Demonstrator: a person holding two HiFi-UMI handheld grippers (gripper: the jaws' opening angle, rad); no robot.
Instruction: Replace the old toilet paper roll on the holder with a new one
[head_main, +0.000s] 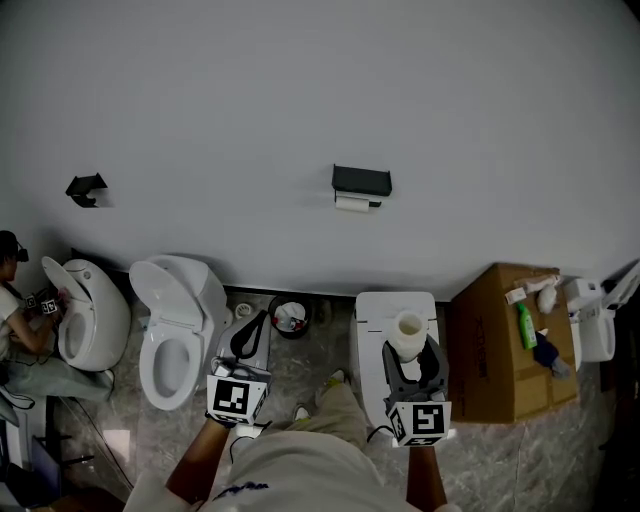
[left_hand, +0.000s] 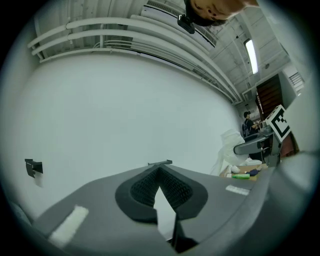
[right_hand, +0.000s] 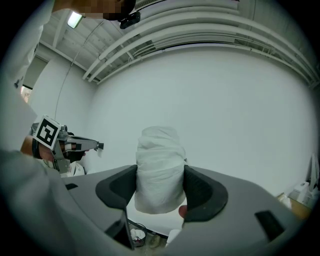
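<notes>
One roll (right_hand: 159, 167) sits clamped in right gripper (right_hand: 160, 192); left gripper (left_hand: 160, 176) closed, clear of wall (left_hand: 125, 110).

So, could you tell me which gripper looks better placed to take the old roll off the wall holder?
Left, probably. The left gripper is shut and empty, while the right gripper is clamped on the new roll. The old roll hangs on the holder.

White roll (head_main: 407, 335), black holder (head_main: 361, 181), green bottle (head_main: 526, 326)
</notes>
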